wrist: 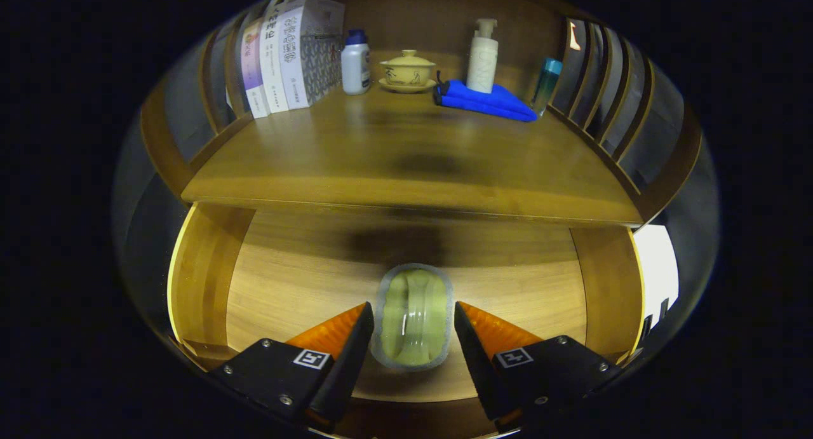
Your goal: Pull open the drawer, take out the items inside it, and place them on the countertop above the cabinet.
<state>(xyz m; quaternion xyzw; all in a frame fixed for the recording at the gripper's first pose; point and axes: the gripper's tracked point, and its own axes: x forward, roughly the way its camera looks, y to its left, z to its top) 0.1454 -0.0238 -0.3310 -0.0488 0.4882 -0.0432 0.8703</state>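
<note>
The drawer [209, 280] stands pulled open below the table [406, 166], its pale wooden floor lit. On that floor lies a green packet [413, 315] in clear wrap, set lengthwise between the two fingers of the hand-held gripper [413, 318]. The fingers are spread — one on each side of the packet, close to its edges; whether they touch it cannot be told. On the table, at the back, stand a row of books [286, 54], a white bottle with a blue cap [356, 64], a yellow lidded cup on a saucer [406, 70], a pump bottle [483, 58], a folded blue umbrella [489, 99] and a teal tube [546, 83].
</note>
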